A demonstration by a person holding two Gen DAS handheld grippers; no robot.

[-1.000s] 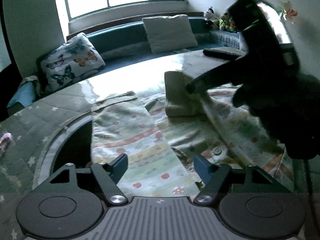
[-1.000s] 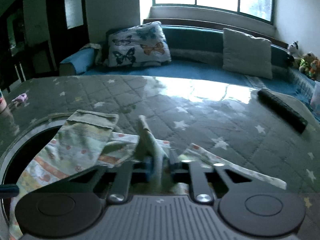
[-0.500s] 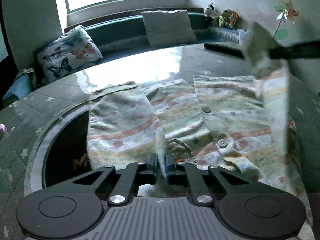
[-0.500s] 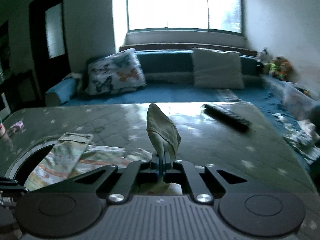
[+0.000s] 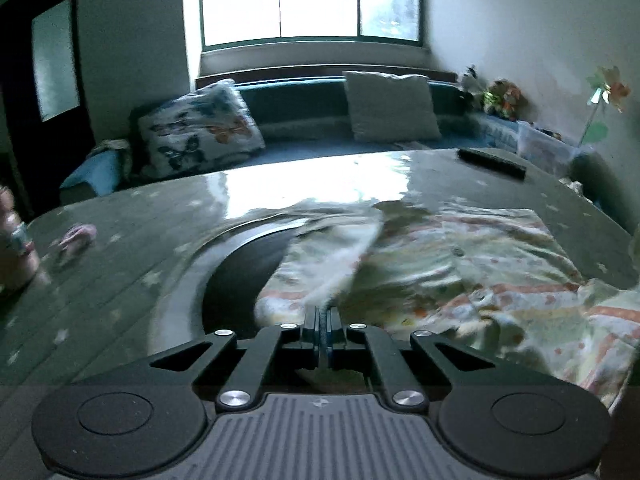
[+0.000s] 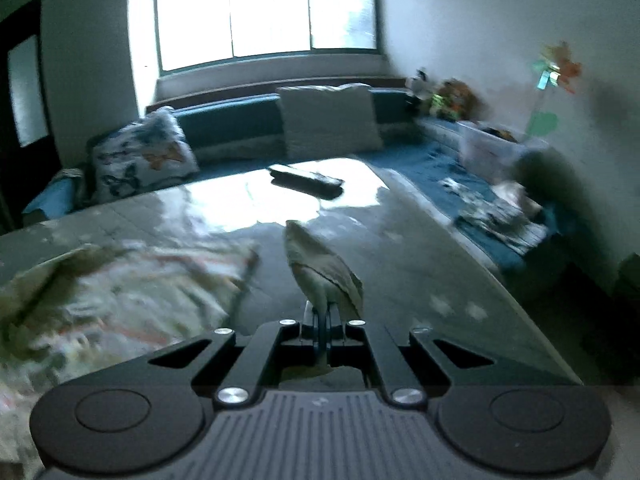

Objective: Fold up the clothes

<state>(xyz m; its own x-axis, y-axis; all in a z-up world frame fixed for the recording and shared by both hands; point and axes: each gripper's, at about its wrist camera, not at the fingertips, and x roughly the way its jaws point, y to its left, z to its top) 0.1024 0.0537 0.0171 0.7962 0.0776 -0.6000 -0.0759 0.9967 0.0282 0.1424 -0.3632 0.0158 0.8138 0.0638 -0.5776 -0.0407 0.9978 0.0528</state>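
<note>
Shirt (image 5: 472, 276) lies spread on surface (image 5: 120, 280), partly over a dark round opening (image 5: 240, 276). My left claw (image 5: 321, 332) is pinching a shirt fold, lifted. My right claw (image 6: 322, 330) is pinching a sleeve end (image 6: 324, 268) w/ cloth standing upright. Remote (image 6: 306, 180) at far edge.

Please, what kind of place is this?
Most likely a home living room: a blue sofa with a butterfly cushion under a big window, and a remote control on the table.

left gripper (image 5: 321, 334): black linkage arms, silver screws, blue pads
right gripper (image 6: 321, 330): black, ribbed grey base, round discs
</note>
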